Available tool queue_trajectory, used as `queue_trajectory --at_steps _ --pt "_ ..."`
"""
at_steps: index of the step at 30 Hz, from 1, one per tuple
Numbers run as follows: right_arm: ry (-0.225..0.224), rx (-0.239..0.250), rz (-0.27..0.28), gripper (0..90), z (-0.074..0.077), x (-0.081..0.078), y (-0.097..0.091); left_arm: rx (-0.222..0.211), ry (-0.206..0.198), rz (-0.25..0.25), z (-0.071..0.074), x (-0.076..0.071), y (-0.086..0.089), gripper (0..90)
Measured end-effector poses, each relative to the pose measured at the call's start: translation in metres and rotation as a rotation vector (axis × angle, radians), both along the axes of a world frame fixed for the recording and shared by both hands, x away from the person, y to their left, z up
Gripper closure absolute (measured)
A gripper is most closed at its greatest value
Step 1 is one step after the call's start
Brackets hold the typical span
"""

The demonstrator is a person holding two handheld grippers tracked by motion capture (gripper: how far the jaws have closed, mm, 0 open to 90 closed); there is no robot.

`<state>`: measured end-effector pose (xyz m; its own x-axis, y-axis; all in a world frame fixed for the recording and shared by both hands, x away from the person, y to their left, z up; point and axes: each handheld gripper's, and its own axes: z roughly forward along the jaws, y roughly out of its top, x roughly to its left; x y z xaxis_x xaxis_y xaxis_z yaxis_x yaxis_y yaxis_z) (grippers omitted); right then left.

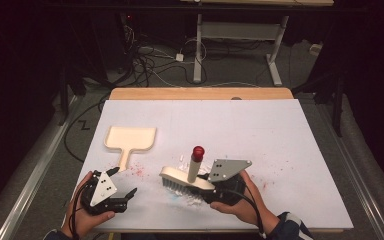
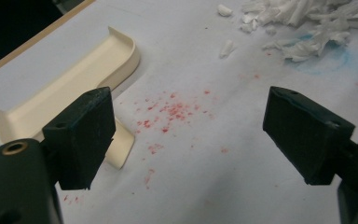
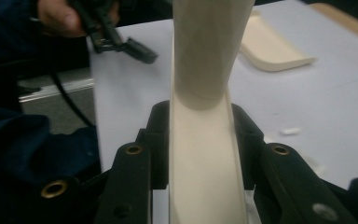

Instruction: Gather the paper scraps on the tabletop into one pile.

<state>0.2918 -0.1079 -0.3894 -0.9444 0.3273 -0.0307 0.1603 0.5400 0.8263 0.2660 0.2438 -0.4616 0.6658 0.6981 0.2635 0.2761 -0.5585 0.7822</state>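
Observation:
A cream hand brush (image 1: 185,180) with a wooden handle and red knob tilts just above the white table. My right gripper (image 1: 205,189) is shut on the brush's back near the front edge; in the right gripper view both jaws press the cream body of the brush (image 3: 205,154). A cream dustpan (image 1: 130,139) lies flat at the left, handle toward me. My left gripper (image 1: 121,182) stands open beside that handle with nothing between its fingers. In the left gripper view, the left gripper (image 2: 186,126) frames red specks (image 2: 172,109), with the dustpan (image 2: 70,88) at left.
White shredded scraps (image 2: 307,18) lie under and beside the brush, over a faint blue smear. Red specks (image 1: 137,170) dot the sheet near the dustpan handle. A wooden strip (image 1: 200,93) edges the far side; cables and a table frame stand on the floor beyond.

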Motion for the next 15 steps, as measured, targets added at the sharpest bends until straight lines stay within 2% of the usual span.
queue_trajectory --at_steps 2,3,4,10,12,15 --pt "0.03 -0.001 0.025 68.1 -0.006 -0.004 0.007 0.009 -0.008 0.006 0.001 0.0 0.002 15.8" --pt "0.05 -0.028 0.045 68.1 -0.012 -0.007 0.015 0.014 -0.016 0.011 0.001 0.0 0.002 15.9" --pt "0.05 -0.028 0.045 68.1 -0.012 -0.007 0.015 0.016 -0.023 0.017 0.001 0.0 0.002 15.9" --pt "0.104 -0.096 0.087 68.2 -0.033 -0.015 0.037 -0.002 -0.045 0.052 0.002 0.001 0.01 15.8" --pt "0.11 -0.118 0.092 68.2 -0.038 -0.016 0.041 -0.009 -0.04 0.062 0.001 0.002 0.012 15.9" --pt "0.117 -0.111 0.072 68.1 -0.041 -0.013 0.041 -0.002 -0.034 0.058 0.0 0.003 0.011 15.9"
